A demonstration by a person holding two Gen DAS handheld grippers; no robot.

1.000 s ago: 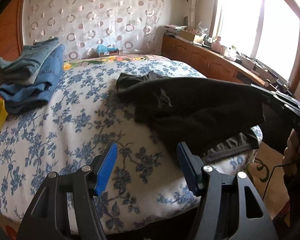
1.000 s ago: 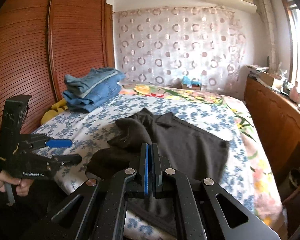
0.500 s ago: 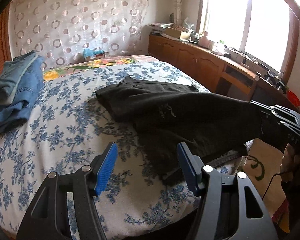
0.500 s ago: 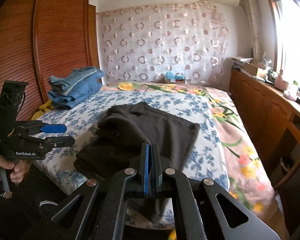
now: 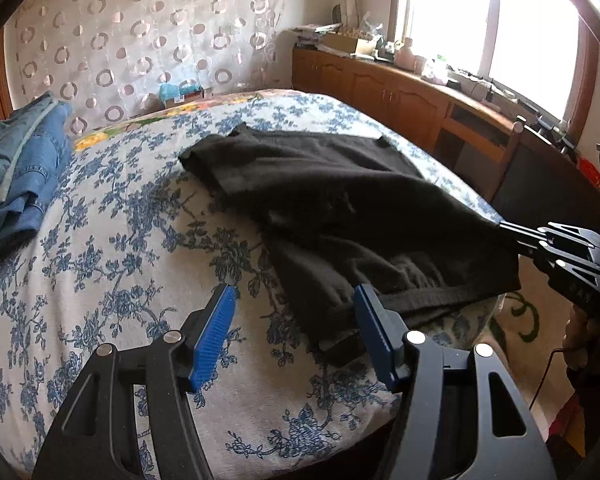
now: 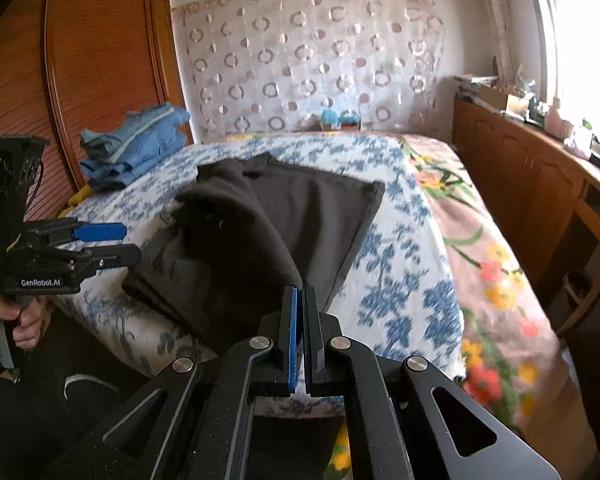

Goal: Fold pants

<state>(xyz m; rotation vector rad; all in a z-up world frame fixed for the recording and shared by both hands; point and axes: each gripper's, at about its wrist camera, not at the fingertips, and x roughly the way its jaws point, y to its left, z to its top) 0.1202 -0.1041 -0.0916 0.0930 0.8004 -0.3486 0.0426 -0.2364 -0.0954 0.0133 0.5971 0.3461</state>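
Observation:
Black pants (image 5: 340, 208) lie across the blue-flowered bed cover (image 5: 120, 260), with one layer folded over and drawn taut toward the bed's near corner. My right gripper (image 6: 300, 292) is shut on that layer's edge, and the cloth tapers into its pads. In the left wrist view the right gripper (image 5: 502, 226) comes in from the right, holding the cloth a little above the bed. My left gripper (image 5: 293, 289) is open just short of the pants' near hem, which hangs over the bed edge; nothing is between its blue pads (image 5: 216, 328). From the right wrist view the left gripper (image 6: 132, 243) hovers beside the pants (image 6: 260, 224).
A stack of folded blue jeans (image 5: 16, 172) sits at the bed's far left by the wooden wardrobe (image 6: 80, 80). A wooden cabinet (image 5: 400, 92) with clutter runs under the window on the right. A person's hand (image 6: 20, 320) holds the left gripper's handle.
The right gripper has lowered the held layer toward the bed and drawn it to the near corner. The left gripper has moved along the bed edge toward the pants, staying open.

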